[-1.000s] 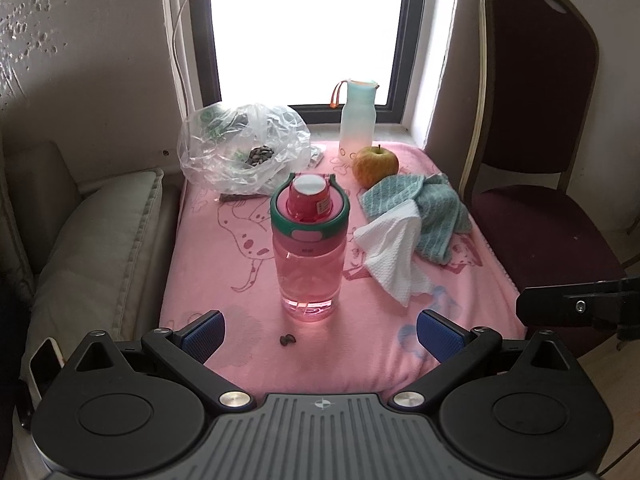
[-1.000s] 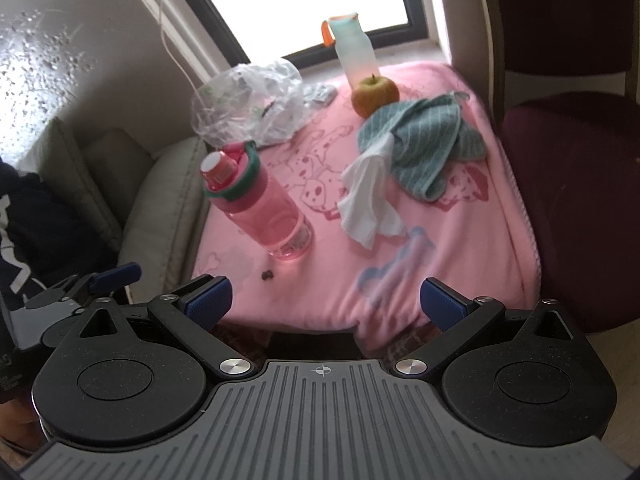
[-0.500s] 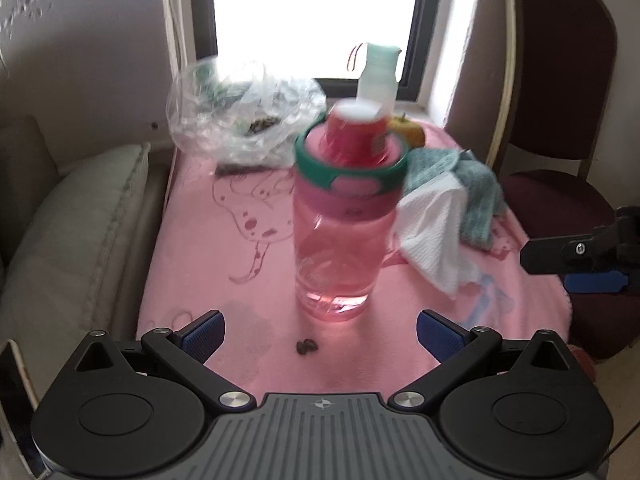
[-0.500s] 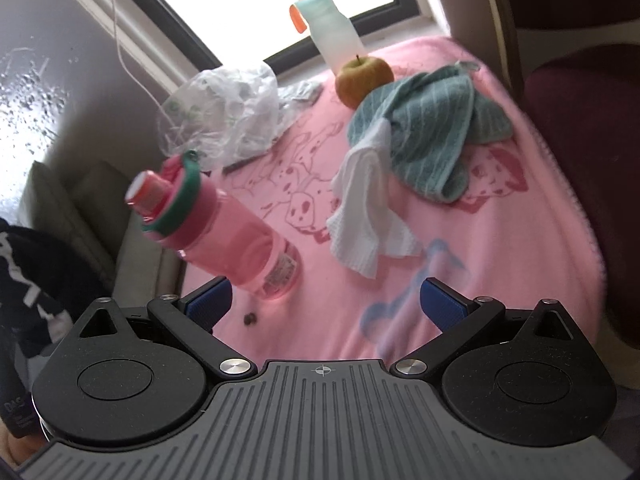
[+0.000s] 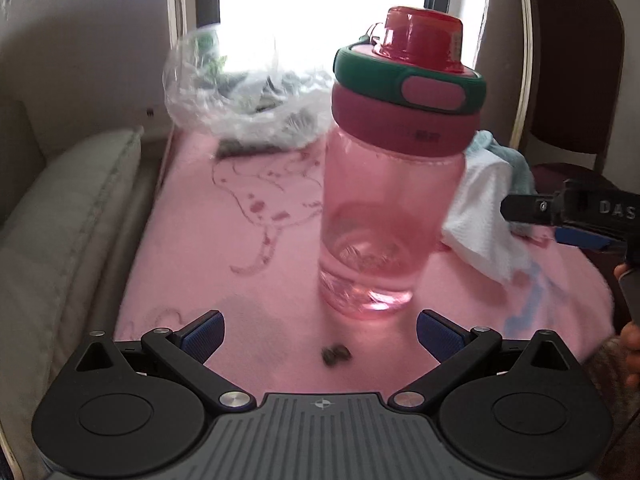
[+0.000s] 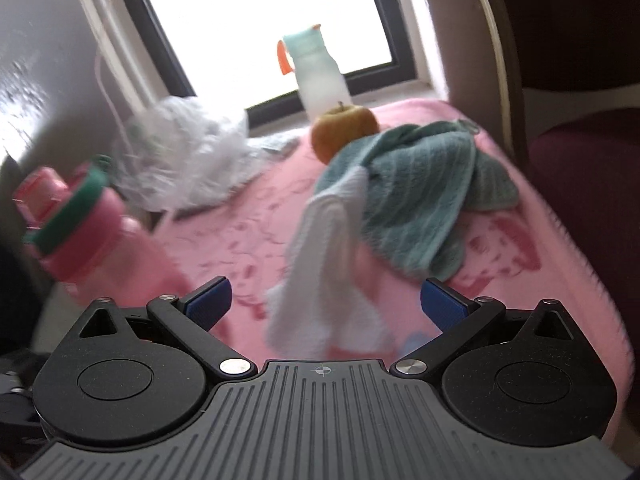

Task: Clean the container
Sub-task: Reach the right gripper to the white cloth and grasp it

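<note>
- Left tongs (image 5: 320, 330), spread apart, have closed in on the translucent pink plastic bottle with green-ringed lid (image 5: 394, 184), upright on the pink table (image 5: 192, 240).
- Right tongs (image 6: 326, 300), also apart, now face the white paper towel (image 6: 324, 264); wiping seems imminent.

Each gripper was a black plastic tool with a grey ribbed body at the bottom of its own camera view, marked with a small crosshair at the top centre. On the left gripper (image 5: 320, 326) and the right gripper (image 6: 324, 298), two black round housings with raised discs flanked that body. Angled black arms ran from silver screws near the centre out to smaller silver screws, and each arm carried a triangular cut-out. The fingers (image 5: 202, 330) ended in ridged blue pads. Seen from the left wrist, the right gripper's black side bore white letters reading "DAS", with a blue pad beneath.
</note>
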The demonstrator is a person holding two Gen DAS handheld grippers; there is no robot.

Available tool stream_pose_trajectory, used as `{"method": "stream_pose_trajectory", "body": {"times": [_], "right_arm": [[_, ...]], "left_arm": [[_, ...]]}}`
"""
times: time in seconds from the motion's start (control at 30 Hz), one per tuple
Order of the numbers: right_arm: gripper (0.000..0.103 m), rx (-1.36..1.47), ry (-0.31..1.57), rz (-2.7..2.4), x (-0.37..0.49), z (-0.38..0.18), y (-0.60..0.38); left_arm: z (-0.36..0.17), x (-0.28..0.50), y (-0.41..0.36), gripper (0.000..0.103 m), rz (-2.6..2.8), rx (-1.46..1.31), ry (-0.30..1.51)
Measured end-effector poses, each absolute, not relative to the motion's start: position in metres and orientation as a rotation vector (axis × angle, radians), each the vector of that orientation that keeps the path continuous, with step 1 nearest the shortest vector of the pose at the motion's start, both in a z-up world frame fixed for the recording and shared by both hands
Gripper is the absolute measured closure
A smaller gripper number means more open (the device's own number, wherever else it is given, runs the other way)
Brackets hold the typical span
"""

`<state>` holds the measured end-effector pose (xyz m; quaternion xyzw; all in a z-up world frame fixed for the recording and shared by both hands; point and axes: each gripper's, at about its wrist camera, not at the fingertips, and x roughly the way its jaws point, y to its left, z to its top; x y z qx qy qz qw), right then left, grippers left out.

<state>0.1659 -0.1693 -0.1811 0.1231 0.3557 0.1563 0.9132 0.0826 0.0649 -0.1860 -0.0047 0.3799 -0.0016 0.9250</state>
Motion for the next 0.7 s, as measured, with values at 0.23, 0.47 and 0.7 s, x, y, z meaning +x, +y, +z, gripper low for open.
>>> {"method": "stream_pose_trajectory", "body": {"times": [0.23, 0.47, 0.7], "right_arm": [[0.018, 0.328, 0.737, 0.307, 0.194, -0.19, -0.174], [0.057, 0.36, 0.709, 0.339, 0.214, -0.202, -0.165], [0.092, 0.406, 0.708, 0.345, 0.201, -0.205, -0.173]], "left_arm": [[-0.195, 0.095, 0.057, 0.014, -0.1, 0.012, 0.742], [-0.191, 0.103, 0.047, 0.014, -0.105, 0.091, 0.684], [-0.19, 0.103, 0.038, 0.036, -0.167, 0.164, 0.68]]}}
